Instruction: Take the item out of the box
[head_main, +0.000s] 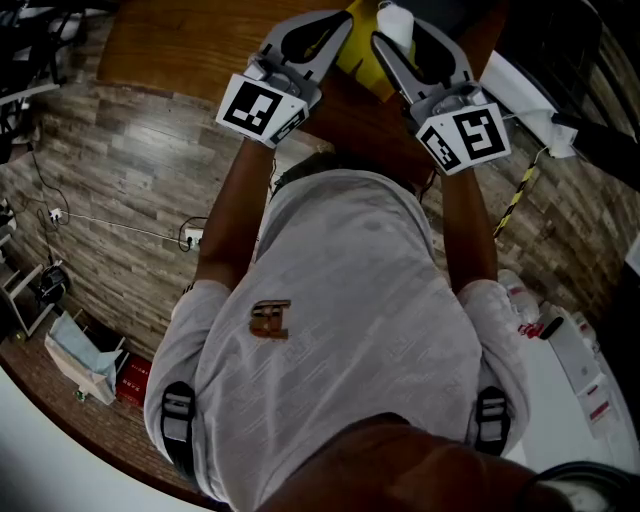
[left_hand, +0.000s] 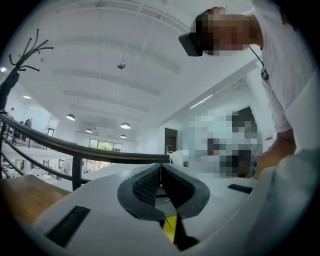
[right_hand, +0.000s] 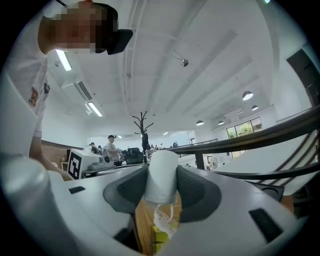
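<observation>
Drawing the white cylinder (right_hand: 162, 172), gripped between the right tongs (right_hand: 161, 189), straight clear of the yellow box (head_main: 357, 55) avoids snagging; the left tongs (left_hand: 160, 171) are pinched together.

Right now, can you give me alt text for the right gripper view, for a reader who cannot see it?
The right gripper holds a white cylinder between its jaws, pointing up toward a bright hall's ceiling. Under the jaws, a wooden surface and a yellow object show; a dark railing crosses at right.

I'm seeing wood-plank floor (head_main: 130, 170) stretching below, round ceiling lamps (left_hand: 70, 117) glowing, and a black railing (right_hand: 240, 139) running near a coat stand (right_hand: 143, 126).
</observation>
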